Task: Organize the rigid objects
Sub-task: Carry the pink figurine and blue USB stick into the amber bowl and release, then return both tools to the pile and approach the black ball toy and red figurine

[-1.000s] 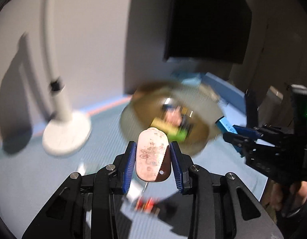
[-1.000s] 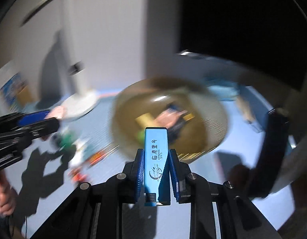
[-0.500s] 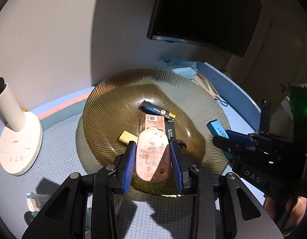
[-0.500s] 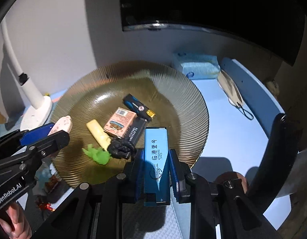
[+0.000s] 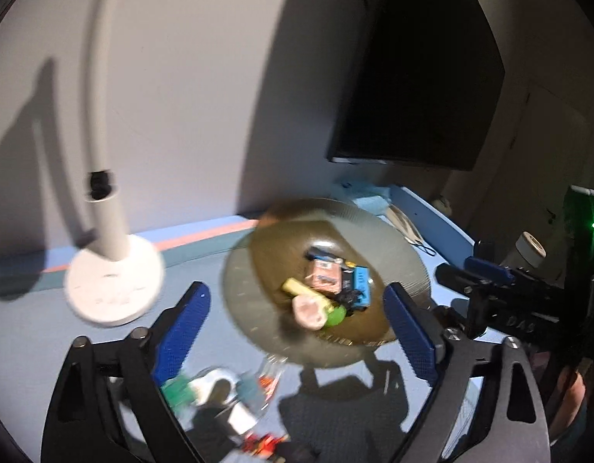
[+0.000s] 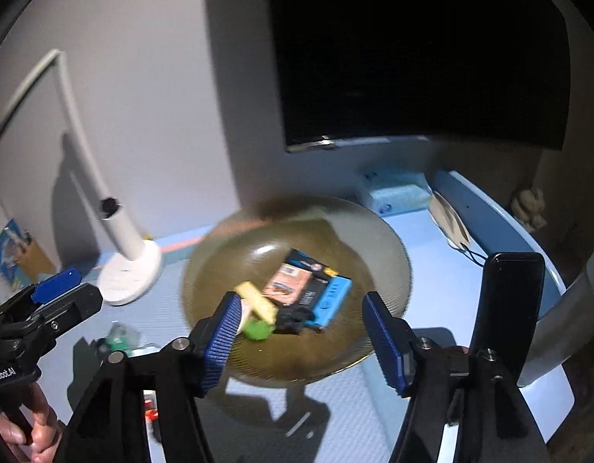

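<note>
Lying in the ribbed amber bowl (image 6: pixel 389 239) on the blue counter (image 6: pixel 424 239) are six small things: a blue box (image 6: pixel 333 301), a pink oval case (image 5: pixel 308 310), an orange packet (image 6: pixel 287 287), a yellow bar (image 6: pixel 258 301), a green toy (image 6: pixel 258 330) and a black piece (image 6: pixel 291 320). Both grippers hover empty on the near side of the bowl: the left gripper (image 5: pixel 297 324) has its fingers opening, nearly full spread, and the right gripper (image 6: pixel 299 328) has its fingers opening to about half, nothing between either pair. The sorting looks well along, but a blurred heap of small items (image 5: pixel 220 389) remains on the counter at lower left, apparently waiting. The blue box lies flat, its long axis slanting from lower left to upper right in the right view; the pink case lies near the bowl's near rim, its heading blurred.
</note>
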